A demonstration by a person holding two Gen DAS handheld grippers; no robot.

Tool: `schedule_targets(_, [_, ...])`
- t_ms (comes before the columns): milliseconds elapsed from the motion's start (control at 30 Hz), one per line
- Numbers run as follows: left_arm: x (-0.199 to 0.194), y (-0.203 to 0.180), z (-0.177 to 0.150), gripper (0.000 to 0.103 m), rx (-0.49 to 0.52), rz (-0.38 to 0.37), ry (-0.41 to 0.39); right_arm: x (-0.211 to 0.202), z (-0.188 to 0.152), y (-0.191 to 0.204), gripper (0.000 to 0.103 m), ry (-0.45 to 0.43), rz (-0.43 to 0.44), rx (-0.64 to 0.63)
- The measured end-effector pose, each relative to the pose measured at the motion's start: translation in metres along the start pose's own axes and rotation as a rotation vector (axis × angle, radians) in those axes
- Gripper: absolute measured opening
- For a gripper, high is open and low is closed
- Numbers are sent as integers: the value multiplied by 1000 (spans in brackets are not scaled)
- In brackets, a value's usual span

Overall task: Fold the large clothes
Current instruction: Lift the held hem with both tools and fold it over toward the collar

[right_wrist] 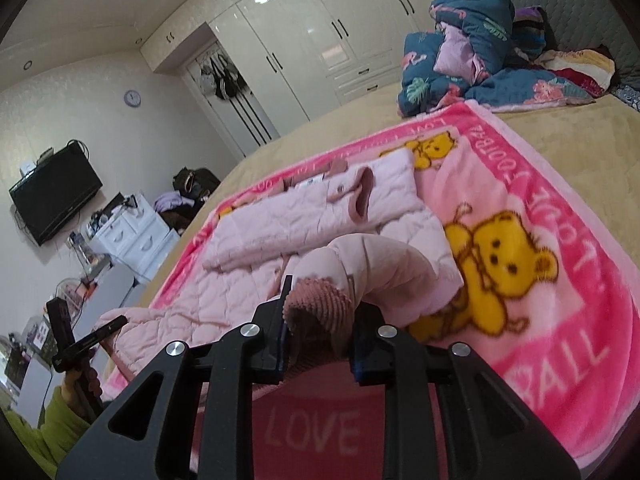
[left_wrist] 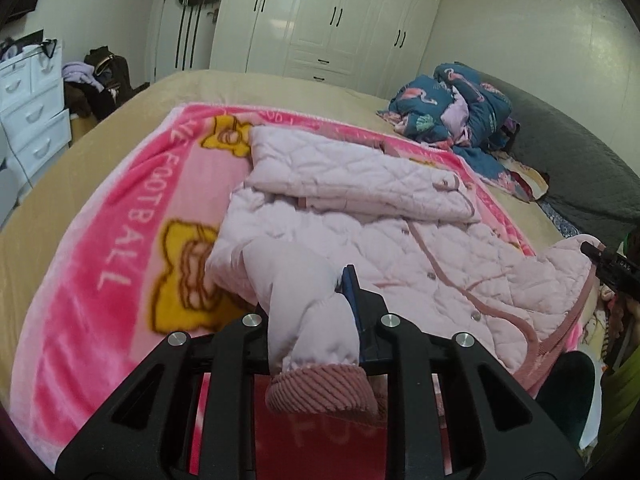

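Now each tool is clamped on a sleeve cuff: left tool (left_wrist: 316,312) and right tool (right_wrist: 320,320) on the pink jacket (left_wrist: 400,248) lying on the bed's blanket (left_wrist: 120,240). Far end already folded; sleeves and final folds remain.

Jacket (left_wrist: 360,216) on blanket (left_wrist: 120,240) on bed (left_wrist: 80,152); quilt heap (left_wrist: 452,108) behind, wardrobe (left_wrist: 332,16) beyond.
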State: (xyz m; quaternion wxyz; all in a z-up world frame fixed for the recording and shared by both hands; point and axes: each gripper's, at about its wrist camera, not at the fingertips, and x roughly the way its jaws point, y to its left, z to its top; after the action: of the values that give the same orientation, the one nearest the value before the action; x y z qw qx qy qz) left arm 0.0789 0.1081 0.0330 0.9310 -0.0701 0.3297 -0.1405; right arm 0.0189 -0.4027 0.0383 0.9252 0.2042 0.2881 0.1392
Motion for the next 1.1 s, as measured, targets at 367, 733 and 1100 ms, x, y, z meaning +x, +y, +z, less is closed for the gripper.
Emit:
schedule_targets(367, [15, -3, 22, 14, 10, 30, -19, 15, 22, -4, 21, -38, -16, 30])
schedule_targets(733, [34, -3, 49, 14, -3, 34, -52, 35, 42, 9, 21, -90, -91, -78])
schedule_targets(1100, [47, -3, 72, 15, -4, 46, -64, 50, 64, -9, 21, -103, -58, 11])
